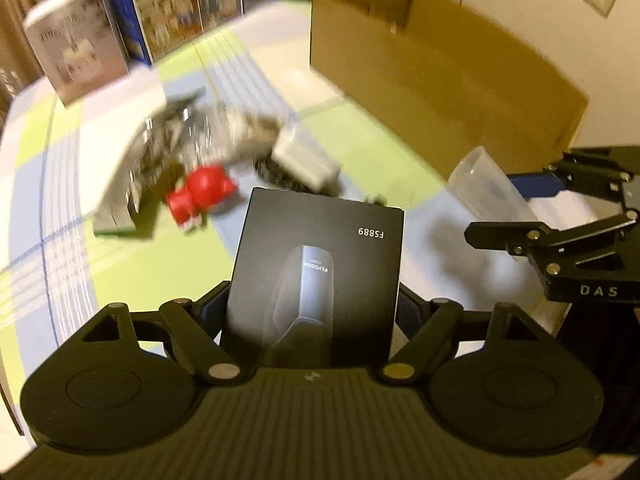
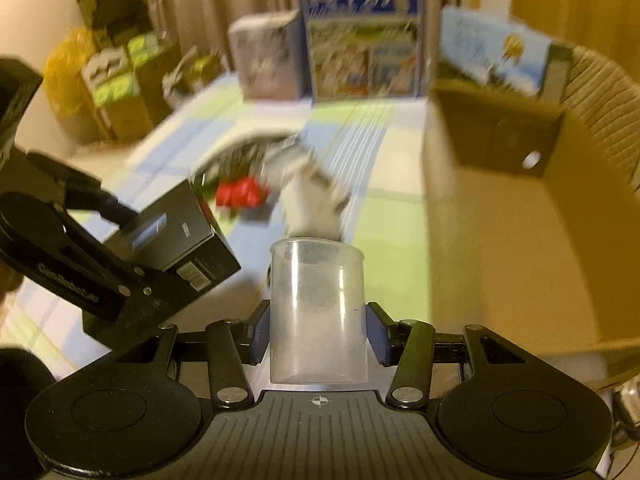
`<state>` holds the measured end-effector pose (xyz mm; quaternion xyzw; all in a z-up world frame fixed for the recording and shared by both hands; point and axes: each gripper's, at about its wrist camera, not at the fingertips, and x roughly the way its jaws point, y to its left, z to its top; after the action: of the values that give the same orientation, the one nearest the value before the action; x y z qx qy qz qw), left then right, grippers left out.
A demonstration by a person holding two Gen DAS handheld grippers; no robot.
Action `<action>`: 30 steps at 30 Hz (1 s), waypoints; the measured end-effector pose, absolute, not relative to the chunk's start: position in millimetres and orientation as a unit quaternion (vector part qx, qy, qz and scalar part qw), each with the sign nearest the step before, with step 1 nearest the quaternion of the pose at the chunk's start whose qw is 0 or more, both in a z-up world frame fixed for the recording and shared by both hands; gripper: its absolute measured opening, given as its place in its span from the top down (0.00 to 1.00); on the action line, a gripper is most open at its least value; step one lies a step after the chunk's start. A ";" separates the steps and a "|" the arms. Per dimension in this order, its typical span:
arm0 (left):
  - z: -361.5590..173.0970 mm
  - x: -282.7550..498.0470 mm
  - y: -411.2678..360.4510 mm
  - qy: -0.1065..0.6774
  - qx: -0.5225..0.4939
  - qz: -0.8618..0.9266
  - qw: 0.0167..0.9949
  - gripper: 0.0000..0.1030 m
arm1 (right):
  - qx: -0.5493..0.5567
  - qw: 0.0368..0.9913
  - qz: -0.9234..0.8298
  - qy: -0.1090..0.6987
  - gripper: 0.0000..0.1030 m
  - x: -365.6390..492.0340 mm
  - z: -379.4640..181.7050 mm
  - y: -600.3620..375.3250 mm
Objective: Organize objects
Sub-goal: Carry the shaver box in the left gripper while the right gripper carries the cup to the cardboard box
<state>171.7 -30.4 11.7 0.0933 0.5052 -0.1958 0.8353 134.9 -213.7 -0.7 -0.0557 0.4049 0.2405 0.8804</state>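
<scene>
My left gripper (image 1: pixel 316 300) is shut on a black box (image 1: pixel 320 264) marked FS889, held above the bed cover. In the right wrist view the same black box (image 2: pixel 188 236) hangs at the left in the left gripper (image 2: pixel 132 240). My right gripper (image 2: pixel 318 332) is shut on a clear plastic cup (image 2: pixel 318 312), upright between the blue pads. From the left wrist view the cup (image 1: pixel 486 184) and right gripper (image 1: pixel 560 216) sit at the right edge. A red toy (image 1: pixel 200 194) and a blurred grey heap (image 1: pixel 208 136) lie ahead.
An open cardboard box (image 1: pixel 432 80) stands at the right, its inside (image 2: pixel 520 240) bare. Picture boxes (image 2: pixel 360 36) line the far edge of the checked bed cover (image 2: pixel 360 152). A white block (image 1: pixel 304 160) lies by the heap. Bags and cartons (image 2: pixel 112 80) stand on the floor at left.
</scene>
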 end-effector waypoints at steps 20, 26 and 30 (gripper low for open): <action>98.8 194.4 -199.9 0.431 0.036 -0.234 0.871 0.23 | -0.031 0.918 0.125 0.375 0.55 155.6 76.1 -371.2; 97.6 207.5 -228.0 0.429 0.026 -0.233 0.872 0.23 | -0.018 0.918 0.115 0.380 0.55 168.7 71.5 -392.5; 93.1 220.8 -238.0 0.433 0.008 -0.225 0.873 0.23 | -0.014 0.917 0.112 0.382 0.55 178.0 69.5 -401.1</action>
<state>220.8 -238.0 93.1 0.0076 0.4325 -0.2251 0.8730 178.0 -401.1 69.5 -0.0138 0.3823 0.1125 0.9171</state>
